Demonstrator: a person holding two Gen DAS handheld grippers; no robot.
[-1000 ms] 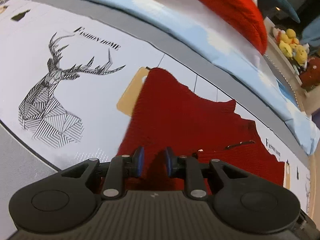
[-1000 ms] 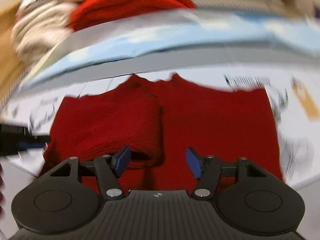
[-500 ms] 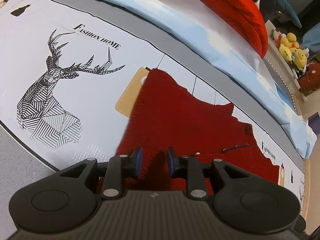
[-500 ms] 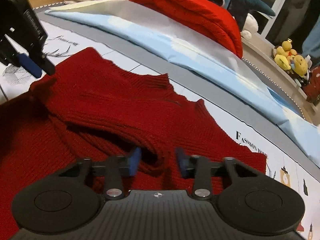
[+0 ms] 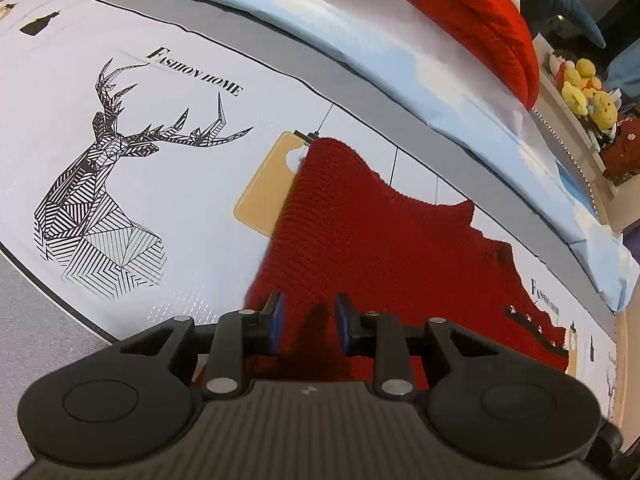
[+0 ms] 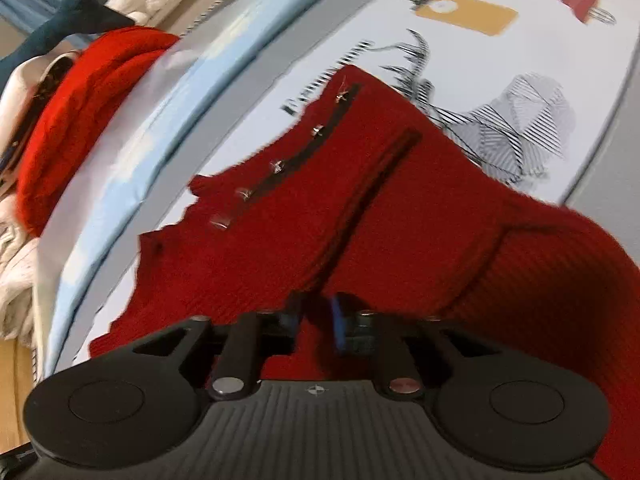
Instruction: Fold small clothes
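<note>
Now the right gripper [image 6: 314,322], swung round since a second ago, opens narrowly with a fold of the red knit [image 5: 360,232] between; left gripper [image 5: 307,322] likewise easing open over the knit, mid-sheet [image 5: 180,208]; fold underway.

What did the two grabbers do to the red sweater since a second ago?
The right gripper swung round and now has a fold of the red sweater between its opening jaws. The left gripper stayed over the sweater's edge, jaws opening slightly. The deer sheet hasn't moved.
</note>
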